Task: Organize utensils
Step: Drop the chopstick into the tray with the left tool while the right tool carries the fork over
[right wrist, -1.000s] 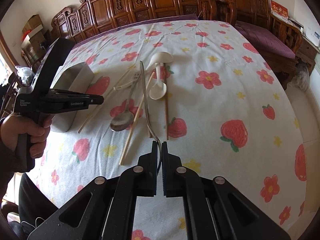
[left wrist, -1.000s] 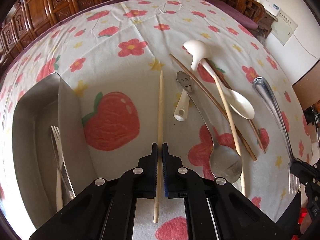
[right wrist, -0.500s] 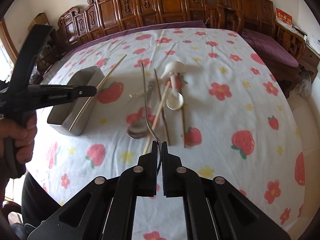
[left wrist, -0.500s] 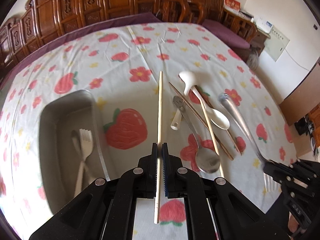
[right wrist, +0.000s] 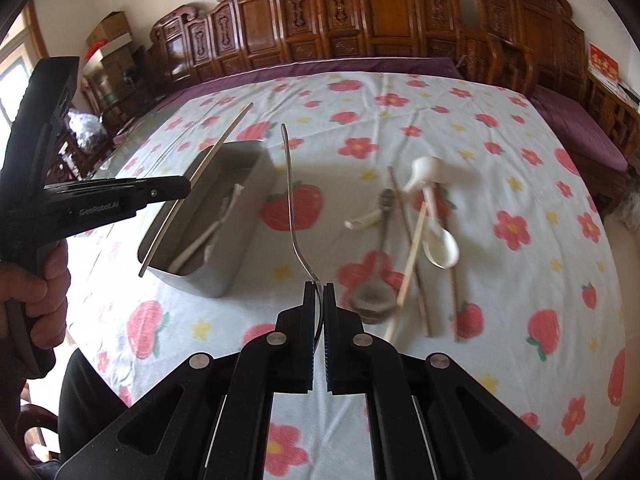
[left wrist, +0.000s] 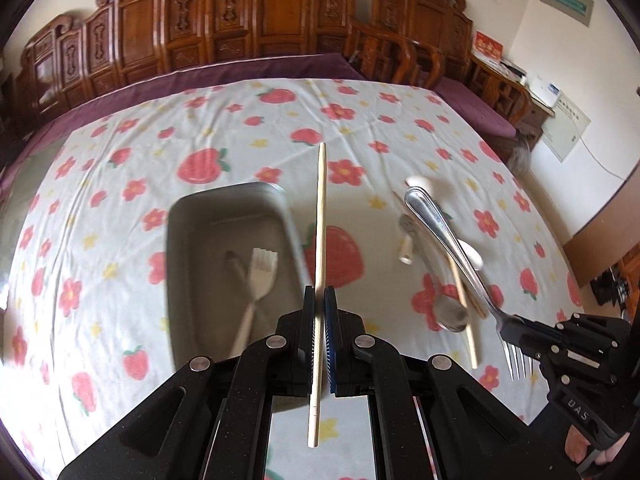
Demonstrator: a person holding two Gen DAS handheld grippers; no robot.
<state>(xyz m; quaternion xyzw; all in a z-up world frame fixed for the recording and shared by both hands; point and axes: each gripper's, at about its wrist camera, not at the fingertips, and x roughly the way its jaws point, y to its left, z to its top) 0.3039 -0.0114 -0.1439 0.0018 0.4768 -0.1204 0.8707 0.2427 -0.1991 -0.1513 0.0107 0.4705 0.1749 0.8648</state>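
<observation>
Toward the left edge of the table (left wrist: 120,208), whose cloth is printed with strawberries and flowers, the metal tray (left wrist: 188,216) lies with its long side running toward the far edge; a white plastic fork (left wrist: 258,280) and some darker utensil, too blurred to name, already rest inside, so this looks like the collecting bin. The left gripper (left wrist: 319,300) is clamped on a pale chopstick (left wrist: 322,208) near its lower end, the stick held above the cloth along the tray's right wall, probably lined up lengthwise so it can drop in flat. Right of that, nearer the middle of the table, the unsorted pile lies crossed over itself: a steel spoon (right wrist: 374,280), a white ladle (right wrist: 426,170), a white soup spoon (right wrist: 440,246), a short white piece and several chopsticks (right wrist: 410,264). The right gripper (right wrist: 318,296) is closed on the neck of a steel fork (right wrist: 290,200), the handle pointing away and tines behind the pads, carried clear of the cloth, likely bound for the tray too
</observation>
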